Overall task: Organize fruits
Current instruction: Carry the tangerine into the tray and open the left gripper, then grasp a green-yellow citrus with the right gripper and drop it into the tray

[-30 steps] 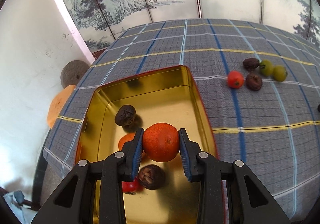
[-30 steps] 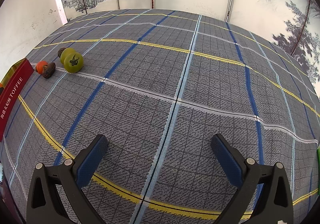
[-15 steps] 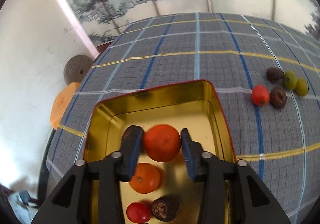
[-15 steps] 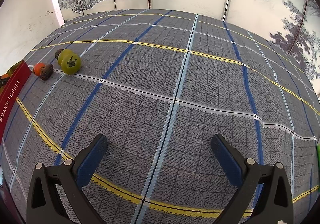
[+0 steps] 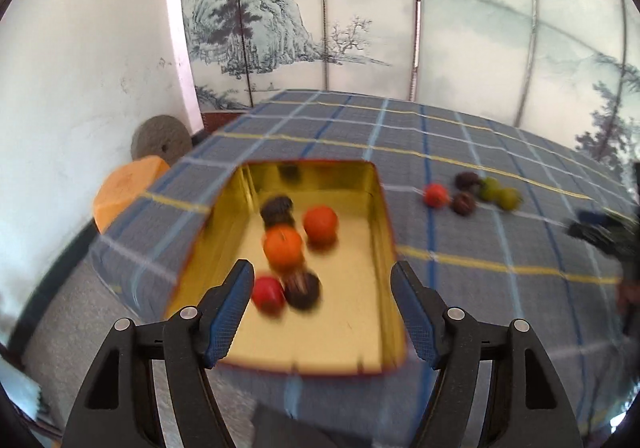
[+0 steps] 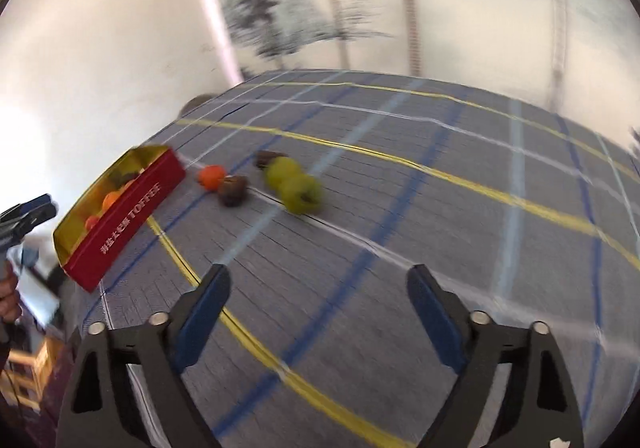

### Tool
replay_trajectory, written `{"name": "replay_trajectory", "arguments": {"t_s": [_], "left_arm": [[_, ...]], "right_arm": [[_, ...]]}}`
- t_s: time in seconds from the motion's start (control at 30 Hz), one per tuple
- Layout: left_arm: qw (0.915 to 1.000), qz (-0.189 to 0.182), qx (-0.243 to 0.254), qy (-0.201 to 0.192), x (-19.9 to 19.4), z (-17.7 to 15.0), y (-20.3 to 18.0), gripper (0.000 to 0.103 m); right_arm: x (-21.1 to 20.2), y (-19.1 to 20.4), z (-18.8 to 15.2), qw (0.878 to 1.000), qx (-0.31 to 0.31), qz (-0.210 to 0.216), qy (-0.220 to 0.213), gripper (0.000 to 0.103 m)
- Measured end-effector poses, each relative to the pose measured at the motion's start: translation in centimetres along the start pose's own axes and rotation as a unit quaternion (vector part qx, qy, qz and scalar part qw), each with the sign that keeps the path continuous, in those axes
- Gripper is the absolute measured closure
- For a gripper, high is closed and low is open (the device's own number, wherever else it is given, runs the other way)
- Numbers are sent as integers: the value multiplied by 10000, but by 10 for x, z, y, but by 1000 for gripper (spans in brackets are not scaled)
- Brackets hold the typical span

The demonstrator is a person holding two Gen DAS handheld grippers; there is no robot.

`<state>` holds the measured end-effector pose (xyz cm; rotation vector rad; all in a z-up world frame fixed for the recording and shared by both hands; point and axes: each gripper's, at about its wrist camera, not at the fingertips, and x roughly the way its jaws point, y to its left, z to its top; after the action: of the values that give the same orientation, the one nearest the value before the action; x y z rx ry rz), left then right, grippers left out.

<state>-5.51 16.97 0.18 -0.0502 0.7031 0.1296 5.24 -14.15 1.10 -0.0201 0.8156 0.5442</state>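
Over the near end of the gold-lined tin [image 5: 384,215] the left gripper [image 5: 322,308] hangs with its jaws opening and nothing between them. Five fruits lie inside the tin: two orange ones [image 5: 320,224], a red one [image 5: 267,292] and two dark, wrinkled ones [image 5: 277,209], all bunched toward the tin's left wall. Off to the right on the checked cloth [image 5: 500,288], well apart from the tin, sits the loose cluster [image 5: 472,193] still to be collected.

Seen from the right wrist, the right gripper [image 6: 318,300] is empty too, its jaws wide but closing. That cluster lies ahead of it and up to the left: an orange fruit [image 6: 212,176], two dark ones [image 6: 234,189] and two green ones [image 6: 300,187], strung in a short row running away from the red tin [image 6: 128,219]. I'd judge the right hand better placed; the green pair is its nearest end of the row.
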Motion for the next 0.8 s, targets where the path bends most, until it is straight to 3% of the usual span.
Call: {"name": "replay_trajectory", "arguments": {"t_s": [0.13, 0.33, 0.43, 0.47, 0.5, 0.53, 0.67, 0.8], "left_arm": [[9996, -183, -169, 147, -17, -24, -7, 32], [9991, -310, 14, 286, -24, -34, -22, 32], [9990, -362, 46, 264, -25, -35, -28, 32], [9990, -366, 48, 256, -26, -36, -28, 32], [9989, -385, 39, 258, -26, -37, -29, 32], [9988, -411, 21, 275, -25, -38, -29, 32], [9979, -564, -136, 272, -26, -42, -28, 32], [9974, -636, -274, 192, -29, -48, -25, 31]], "right_arm": [[38, 15, 26, 9988, -442, 150, 169, 28], [77, 18, 43, 9959, -791, 21, 430, 28], [95, 18, 45, 9936, -925, -62, 647, 41], [99, 18, 45, 9929, -936, -54, 734, 54], [101, 18, 46, 9925, -952, -81, 766, 61], [101, 19, 46, 9923, -963, -104, 774, 70], [80, 23, 38, 9957, -637, 30, 676, 71], [37, 53, 37, 9950, -459, 866, 181, 71]]}}
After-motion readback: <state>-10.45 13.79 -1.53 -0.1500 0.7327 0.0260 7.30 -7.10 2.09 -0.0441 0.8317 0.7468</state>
